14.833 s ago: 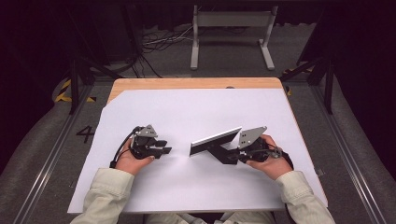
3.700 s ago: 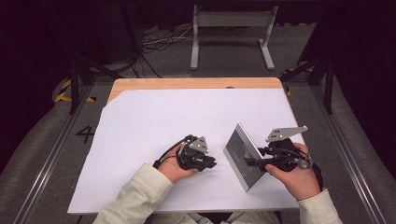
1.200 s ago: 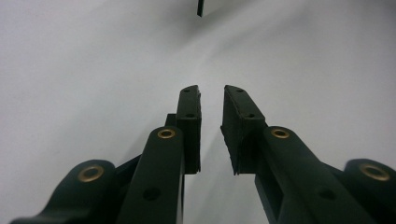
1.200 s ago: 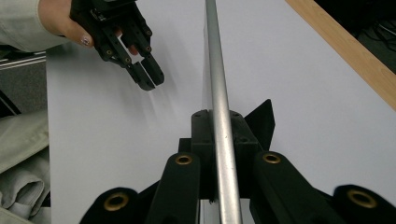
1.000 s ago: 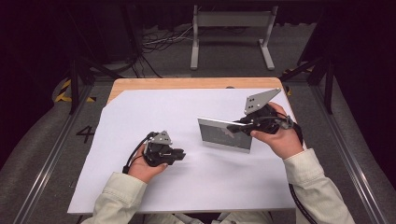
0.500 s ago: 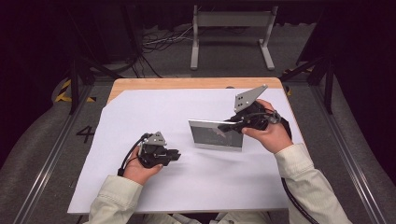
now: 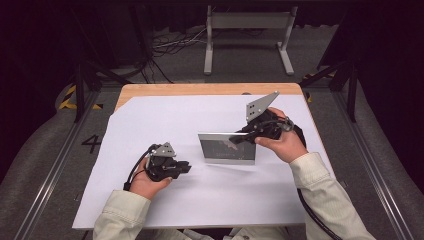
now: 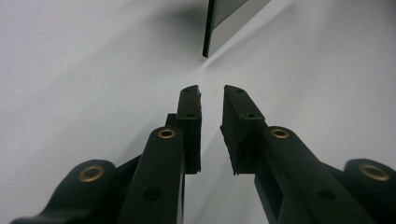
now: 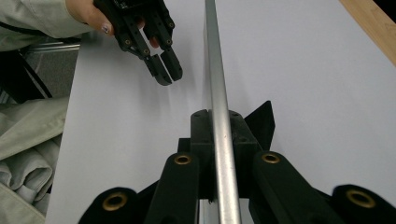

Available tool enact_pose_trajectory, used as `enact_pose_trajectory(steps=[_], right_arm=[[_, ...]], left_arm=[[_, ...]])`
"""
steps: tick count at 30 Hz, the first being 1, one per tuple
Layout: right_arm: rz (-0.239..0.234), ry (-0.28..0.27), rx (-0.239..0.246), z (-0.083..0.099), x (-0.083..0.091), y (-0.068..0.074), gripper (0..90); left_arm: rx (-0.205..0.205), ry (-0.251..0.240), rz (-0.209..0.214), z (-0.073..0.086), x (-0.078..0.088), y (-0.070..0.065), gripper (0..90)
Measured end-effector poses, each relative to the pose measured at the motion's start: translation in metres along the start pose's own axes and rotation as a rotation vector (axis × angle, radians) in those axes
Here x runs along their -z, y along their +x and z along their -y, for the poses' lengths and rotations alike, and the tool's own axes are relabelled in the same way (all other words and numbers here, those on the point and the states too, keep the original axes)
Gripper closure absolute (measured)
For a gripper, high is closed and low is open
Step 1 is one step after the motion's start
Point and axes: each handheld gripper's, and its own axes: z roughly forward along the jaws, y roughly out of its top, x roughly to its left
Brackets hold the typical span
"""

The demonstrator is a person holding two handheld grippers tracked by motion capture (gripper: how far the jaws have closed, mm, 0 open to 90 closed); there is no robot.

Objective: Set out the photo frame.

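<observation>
A flat rectangular panel (image 7: 227, 148) with a silver rim and a dark reflecting face stands on its long edge on the white sheet (image 7: 160, 120), right of centre. My right gripper (image 7: 239, 138) is shut on its top right corner; in the right gripper view the silver rim (image 9: 215, 70) runs straight out from between the jaws of that gripper (image 9: 219, 116). My left gripper (image 7: 186, 167) lies low on the sheet to the panel's left, pointing at it. Its jaws (image 8: 211, 91) stand a narrow gap apart with nothing between them, short of the panel's near corner (image 8: 224, 18). The left gripper (image 9: 167, 74) also shows in the right gripper view.
The white sheet covers most of a wooden table, whose bare edge (image 7: 210, 89) shows at the back. Behind the table a metal stand (image 7: 247, 30) and cables (image 7: 170, 47) sit on the floor. Metal rails (image 7: 45, 180) run along both sides.
My right hand has carried the panel a little left and down, nearer the sheet. The left gripper has stayed nearly in place.
</observation>
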Motion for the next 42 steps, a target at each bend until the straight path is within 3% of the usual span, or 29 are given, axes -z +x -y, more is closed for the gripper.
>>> enact_pose_trajectory(steps=[6, 13, 28, 35, 42], right_arm=[[-0.044, 0.024, -0.004, 0.004, -0.005, -0.004, 83.8], [-0.054, 0.018, -0.014, 0.011, -0.004, -0.010, 83.4], [0.017, 0.082, 0.043, 0.014, -0.005, -0.022, 75.6], [0.031, 0.076, 0.022, 0.020, -0.006, -0.027, 73.5], [0.072, 0.060, 0.038, 0.022, -0.002, -0.030, 69.6]], left_arm=[[0.002, 0.000, 0.000, 0.000, -0.001, 0.000, 77.4], [0.004, 0.000, 0.003, 0.000, -0.002, -0.001, 77.3], [0.000, 0.005, 0.006, 0.000, -0.003, -0.001, 77.3], [0.000, 0.005, 0.006, 0.000, -0.003, 0.000, 77.1], [0.001, 0.006, 0.008, 0.000, -0.004, 0.000, 77.1]])
